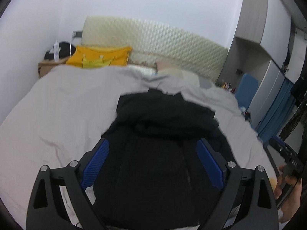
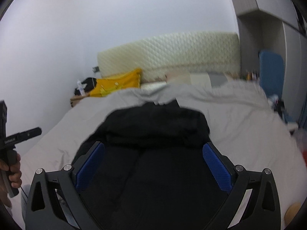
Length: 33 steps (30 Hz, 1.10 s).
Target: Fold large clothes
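A large black garment (image 1: 163, 118) lies on a bed with a grey cover (image 1: 63, 111), partly folded, with a bunched layer across its far part. It also shows in the right wrist view (image 2: 153, 126). My left gripper (image 1: 152, 149) is open above the garment's near part, holding nothing. My right gripper (image 2: 153, 151) is open above the same garment, also empty. The right gripper's body shows at the right edge of the left wrist view (image 1: 287, 159), and the left gripper's body at the left edge of the right wrist view (image 2: 11, 140). The garment's near end is hidden under the grippers.
A padded cream headboard (image 1: 163, 38) stands at the far end, with a yellow bag (image 1: 99, 56), pillows (image 1: 178, 74) and a cluttered bedside stand (image 1: 49, 63). A grey wardrobe (image 1: 268, 28) and a blue chair (image 1: 246, 88) are to the right of the bed.
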{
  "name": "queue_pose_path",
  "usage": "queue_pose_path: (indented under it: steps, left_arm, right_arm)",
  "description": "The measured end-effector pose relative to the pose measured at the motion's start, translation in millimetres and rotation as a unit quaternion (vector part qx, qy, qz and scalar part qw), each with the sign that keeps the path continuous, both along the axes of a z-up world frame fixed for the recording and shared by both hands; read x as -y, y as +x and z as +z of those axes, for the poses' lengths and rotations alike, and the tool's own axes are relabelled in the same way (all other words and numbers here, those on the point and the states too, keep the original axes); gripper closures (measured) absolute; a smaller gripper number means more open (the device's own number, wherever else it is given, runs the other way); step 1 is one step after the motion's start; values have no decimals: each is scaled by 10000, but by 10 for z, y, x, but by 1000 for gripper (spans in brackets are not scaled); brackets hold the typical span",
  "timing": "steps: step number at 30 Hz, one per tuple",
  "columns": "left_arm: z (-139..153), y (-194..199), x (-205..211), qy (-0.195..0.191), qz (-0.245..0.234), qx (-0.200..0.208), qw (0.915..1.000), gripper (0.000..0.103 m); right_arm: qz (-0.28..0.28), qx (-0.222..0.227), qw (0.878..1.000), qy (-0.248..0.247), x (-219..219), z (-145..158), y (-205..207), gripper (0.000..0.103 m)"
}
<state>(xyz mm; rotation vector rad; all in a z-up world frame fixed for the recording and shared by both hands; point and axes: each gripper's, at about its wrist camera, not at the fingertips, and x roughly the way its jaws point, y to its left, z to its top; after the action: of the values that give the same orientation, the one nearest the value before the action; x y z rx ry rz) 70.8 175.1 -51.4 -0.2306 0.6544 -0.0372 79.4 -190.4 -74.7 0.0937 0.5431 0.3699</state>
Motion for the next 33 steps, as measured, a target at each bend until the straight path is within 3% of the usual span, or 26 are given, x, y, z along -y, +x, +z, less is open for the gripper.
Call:
queue_pose_path:
  steps: [9,17,24,28,33]
  left_arm:
    - [-648,218,-266,-362,107,-979,9945,7]
    - [-1175,453,-464,-768,106,-1886,9790,3]
    - [-1621,600,-790,-1720,761,-2645,9459,1]
    - [-1794,644,-887,-1776,1071,-2919,9337,1]
    - [-1920,611,-991,-1694,1439,-3048,9261,1]
  right_arm:
    - [-146,-832,9964,-88,422,-595,269,1]
    - [-199,-1835,9828,51,826,-1025,540,1]
    - [-431,-2797,9549,896,1236,-1493,813,1]
    - [-578,-3241,9341,1381,1440,-1759,889,1]
    - [-706,-3713,9052,1943,1612,-2038,925,1]
